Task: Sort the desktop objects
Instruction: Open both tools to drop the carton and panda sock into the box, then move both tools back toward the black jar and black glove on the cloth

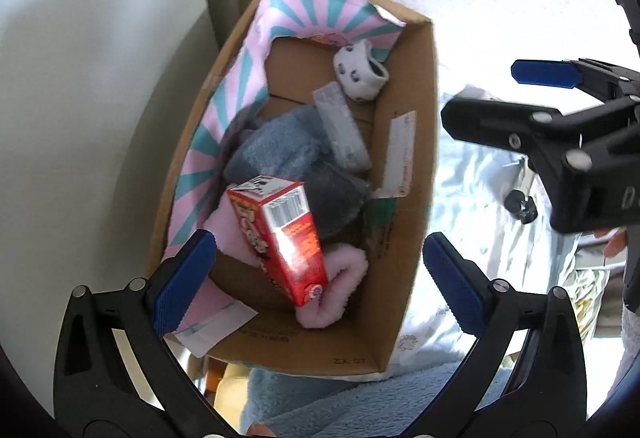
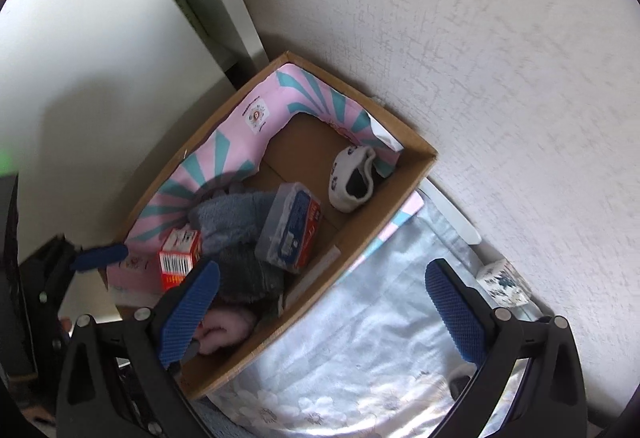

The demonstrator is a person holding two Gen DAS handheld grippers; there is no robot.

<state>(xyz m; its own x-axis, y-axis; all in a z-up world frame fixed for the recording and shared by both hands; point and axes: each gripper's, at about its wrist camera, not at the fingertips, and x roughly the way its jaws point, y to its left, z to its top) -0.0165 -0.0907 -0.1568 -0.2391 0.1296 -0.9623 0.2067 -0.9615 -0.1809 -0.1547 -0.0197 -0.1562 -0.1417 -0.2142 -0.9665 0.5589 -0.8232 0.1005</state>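
— What was recorded over the cardboard box (image 1: 404, 174)?

— The left gripper (image 1: 320, 278) was held pointing steeply down above the near end of the box, its blue pads (image 1: 182, 282) spread to their widest and nothing caught between them. A red carton (image 1: 280, 234) was seen lying directly below that gap, resting on a pink fuzzy item (image 1: 340, 290) and grey-blue cloth (image 1: 276, 146).

— And the other tool?

— The right gripper (image 2: 322, 312) was likewise shown fully spread and empty. It was placed over the box's side wall (image 2: 320, 302), one finger above the contents and the other above the pale floral sheet (image 2: 360, 338) outside.

— How was the carton lying?

— Its long axis was seen running roughly away from the left wrist camera, slightly slanted, with the barcode end farther off. It sat squarely between the left pads, so the left hand was judged the nearer of the two; from the right wrist view only its end (image 2: 180, 258) could be made out, off to the left of that tool.

— What else was held in the box?

— A white patterned sock (image 2: 352, 178) was seen at the far corner, a clear packet with a red and blue label (image 2: 290, 228) in the middle, and a pink and teal striped bag (image 2: 224, 158) along the wall.

— Was anything left outside?

— A small patterned cube (image 2: 504, 284) was noted beside the wall, well right of the box and nearer the right gripper. It was judged a likely next pick.
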